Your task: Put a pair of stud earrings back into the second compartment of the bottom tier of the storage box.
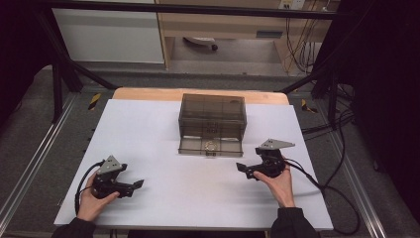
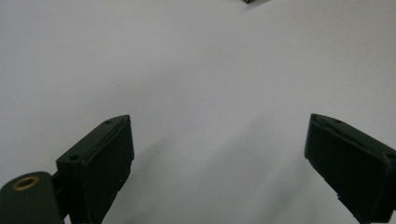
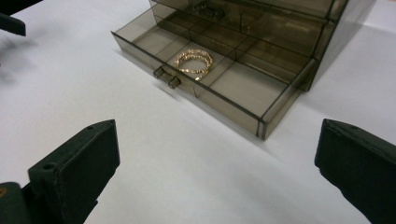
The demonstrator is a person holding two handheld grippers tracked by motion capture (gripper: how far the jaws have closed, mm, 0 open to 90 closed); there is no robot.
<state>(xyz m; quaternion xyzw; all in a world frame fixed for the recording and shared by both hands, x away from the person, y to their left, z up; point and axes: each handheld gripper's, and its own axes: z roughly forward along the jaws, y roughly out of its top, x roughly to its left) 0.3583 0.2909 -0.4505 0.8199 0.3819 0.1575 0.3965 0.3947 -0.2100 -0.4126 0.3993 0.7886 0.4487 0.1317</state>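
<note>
Both of my grippers rest low on the white table top (image 1: pixel 163 198), one in each hand. My left gripper (image 2: pixel 219 163) has its jaws spread wide with nothing but bare white surface between them. My right gripper (image 3: pixel 217 172) is just as wide open and also holds nothing; from above I see it at the right (image 1: pixel 243 169), with the left gripper (image 1: pixel 134 185) well apart from it across the table.

Ahead of my right gripper stands a smoky, see-through drawer box (image 1: pixel 213 114). Its bottom drawer (image 3: pixel 261 93) is pulled out toward me and split into compartments. A gold beaded bracelet (image 3: pixel 193 62), looped in what looks like two rings, lies in the front compartment just behind the drawer's small handle (image 3: pixel 167 78). The other compartments I can see into look bare. A second handle shows dimly on the drawer above.

The bracelet lies beyond my right jaws, a little left of their centre line, near but not touching. I can read no writing or label on the box.
</note>
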